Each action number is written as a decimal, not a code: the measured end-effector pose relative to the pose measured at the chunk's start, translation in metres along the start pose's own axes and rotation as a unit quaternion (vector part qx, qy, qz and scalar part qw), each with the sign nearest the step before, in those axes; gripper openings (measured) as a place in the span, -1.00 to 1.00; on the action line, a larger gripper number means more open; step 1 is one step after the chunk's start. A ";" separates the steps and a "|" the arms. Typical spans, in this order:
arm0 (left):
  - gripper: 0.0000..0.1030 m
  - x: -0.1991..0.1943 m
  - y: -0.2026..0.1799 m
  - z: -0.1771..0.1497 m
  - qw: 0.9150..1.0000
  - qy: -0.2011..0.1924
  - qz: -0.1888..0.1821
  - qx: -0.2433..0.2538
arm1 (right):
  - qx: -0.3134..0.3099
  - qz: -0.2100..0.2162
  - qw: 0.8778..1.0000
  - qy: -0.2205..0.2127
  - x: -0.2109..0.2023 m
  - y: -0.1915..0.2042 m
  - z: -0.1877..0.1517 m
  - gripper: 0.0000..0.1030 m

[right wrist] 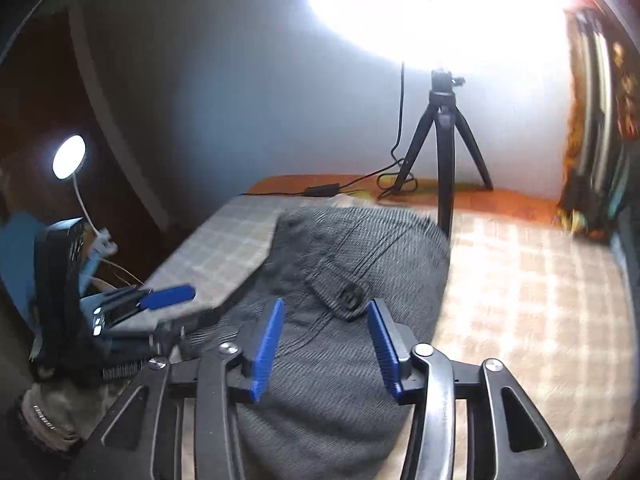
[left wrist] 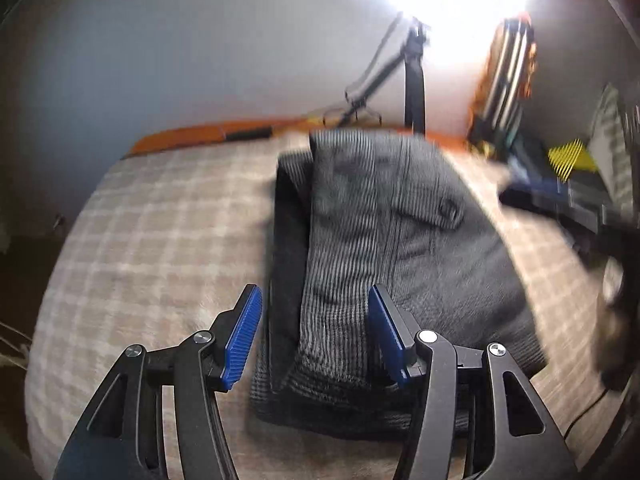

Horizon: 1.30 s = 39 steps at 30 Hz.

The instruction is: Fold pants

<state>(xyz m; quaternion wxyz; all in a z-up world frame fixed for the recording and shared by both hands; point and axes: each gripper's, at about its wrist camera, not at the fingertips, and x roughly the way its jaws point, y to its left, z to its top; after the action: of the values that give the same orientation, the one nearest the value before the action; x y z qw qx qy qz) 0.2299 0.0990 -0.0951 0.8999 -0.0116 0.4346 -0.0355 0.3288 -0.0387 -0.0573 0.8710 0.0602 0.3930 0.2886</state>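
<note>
Hovering over the bed, the left gripper point(left wrist: 314, 322) has its blue ribbed pads set apart with nothing pinched between them — the cloth seen through the gap lies below. The right gripper point(right wrist: 326, 330) likewise stands parted and empty above the same garment.

Beneath both lie the dark grey corduroy pants point(left wrist: 384, 248), folded into a compact bundle on the beige checked bedcover point(left wrist: 160, 232). From the left wrist view the bundle's near-left folded edge sits between the pads, its buttoned back pocket point(left wrist: 436, 210) further off to the right. From the right wrist view that pocket button point(right wrist: 349, 295) shows just beyond the gap between the pads.

Open bedcover spreads wide on the left of the bundle in the left view, and on the right in the right view point(right wrist: 540, 280). At the far edge, an orange strip meets the wall, where a black tripod point(right wrist: 444, 136) stands with a black cable point(right wrist: 344, 184) trailing beside it — close behind the pants.
</note>
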 end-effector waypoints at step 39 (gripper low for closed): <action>0.49 0.033 0.054 0.021 0.973 0.065 -0.135 -0.173 | 0.143 0.024 0.987 0.065 0.047 -0.094 0.019 0.65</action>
<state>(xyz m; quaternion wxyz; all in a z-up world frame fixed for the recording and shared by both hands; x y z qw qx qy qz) 0.2696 0.1500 -0.1109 0.8407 -0.2237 0.4863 -0.0819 0.4107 -0.0882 -0.1061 0.8189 0.1752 0.4841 0.2535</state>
